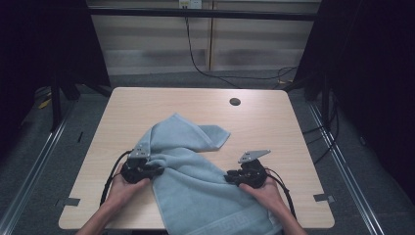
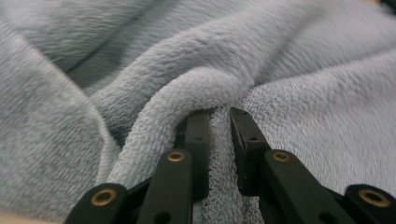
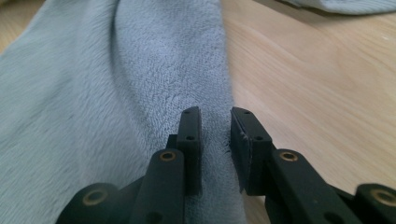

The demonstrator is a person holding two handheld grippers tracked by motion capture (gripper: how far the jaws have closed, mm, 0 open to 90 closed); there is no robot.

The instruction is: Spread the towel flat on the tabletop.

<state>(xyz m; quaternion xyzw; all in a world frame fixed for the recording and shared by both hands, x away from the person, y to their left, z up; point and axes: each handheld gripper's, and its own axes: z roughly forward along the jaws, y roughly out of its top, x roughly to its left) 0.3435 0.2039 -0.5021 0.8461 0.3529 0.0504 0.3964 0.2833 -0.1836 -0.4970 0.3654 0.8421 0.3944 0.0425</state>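
A light blue towel [image 1: 195,191] lies rumpled on the wooden table [image 1: 147,103], and its near end hangs over the front edge. My left gripper [image 1: 157,171] is at the towel's left edge. In the left gripper view its jaws [image 2: 219,114] are shut on a thin fold of the towel [image 2: 140,70], with a thicker roll bunched just ahead. My right gripper [image 1: 229,177] is at the towel's right edge. In the right gripper view its jaws [image 3: 215,114] are shut on the towel's [image 3: 140,70] border, with bare wood to the right.
A round cable hole [image 1: 235,102] sits near the table's far right. The far half and right side of the table top are bare wood. Black cables trail from both grippers toward the front edge. Dark frames and cables stand behind the table.
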